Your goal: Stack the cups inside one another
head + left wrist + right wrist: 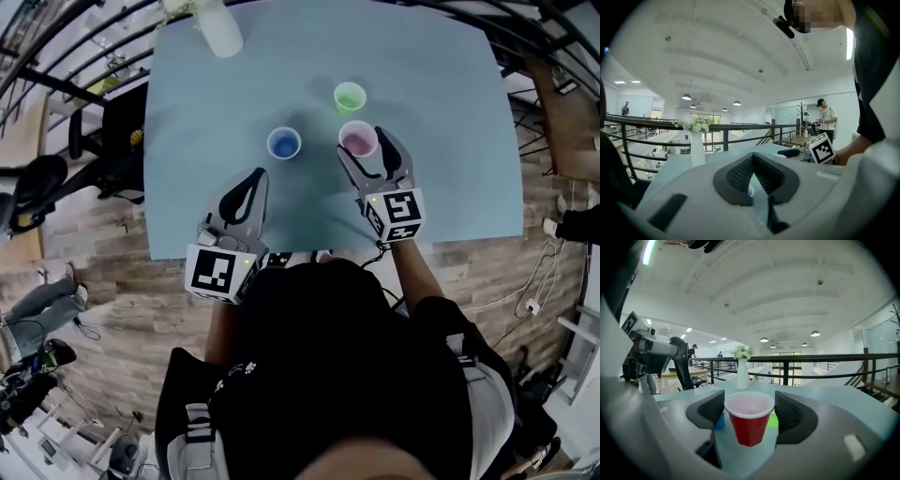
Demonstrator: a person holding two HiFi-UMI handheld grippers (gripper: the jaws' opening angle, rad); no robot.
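Three plastic cups are standing apart from one another near the middle of a pale blue bench (450,169), seen from above the person's head. A small blue plastic cup (284,143) is sitting to the left. A lime-green plastic cup (350,96) is sitting farther away on the right. A red plastic cup (357,139) with a pale pink inside is sitting just nearer than the green one.

The right tool (362,141) is gripping the red plastic cup, with its two dark ribbed pads pressing on opposite sides of the rim. The cup is hanging upright between them, and in the right gripper view its base appears to be clear of the bench.

The left tool (255,176) is hovering over the near left part of the bench. Its jaws are drawn together on nothing and are pointing roughly toward the blue cup. A white vase (220,28) is standing at the far left edge.

No cup is nested yet, so the first cup is probably being picked up. The next move likely calls for carrying the red cup level until it is centred over the mouth of one of the others, the green one being closest. It then needs lowering straight down before the pads let go. A tilted or off-centre descent could tip the lighter cup beneath.
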